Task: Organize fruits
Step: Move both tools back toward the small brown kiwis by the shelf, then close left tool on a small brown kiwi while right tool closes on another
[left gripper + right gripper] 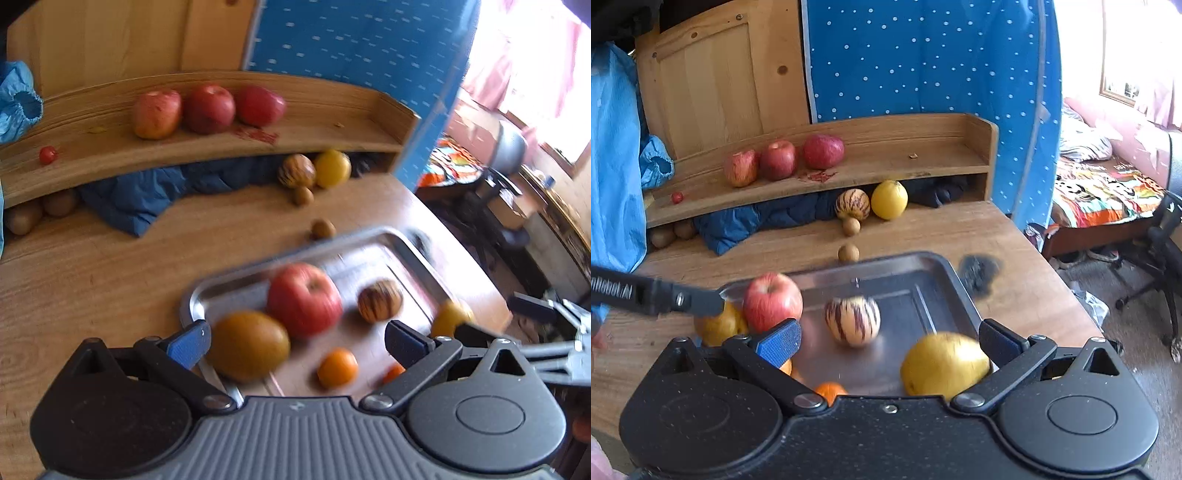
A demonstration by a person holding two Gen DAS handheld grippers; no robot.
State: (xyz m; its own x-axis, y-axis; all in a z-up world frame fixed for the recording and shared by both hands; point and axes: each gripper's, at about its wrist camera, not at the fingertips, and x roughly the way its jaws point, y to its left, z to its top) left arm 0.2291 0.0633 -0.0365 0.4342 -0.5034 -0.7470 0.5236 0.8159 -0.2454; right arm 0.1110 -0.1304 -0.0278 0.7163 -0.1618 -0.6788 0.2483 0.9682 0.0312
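A steel tray (258,264) (886,257) on the wooden table holds a red apple (304,299) (772,301), a striped melon (380,299) (852,320), a brown pear (249,345) (718,326), a yellow pear (450,317) (943,363) and small oranges (338,367) (829,391). My left gripper (297,341) hangs open over the tray's near left, with the brown pear beside its left finger. My right gripper (888,341) is open over the near right, the yellow pear by its right finger. Neither holds anything.
Three red apples (208,109) (779,158) and a cherry tomato (48,154) lie on a wooden shelf (942,162). Under it are a striped melon (852,205), a yellow fruit (889,199), blue cloth (140,199) and small brown fruits (848,253). The table edge (1071,295) drops off on the right.
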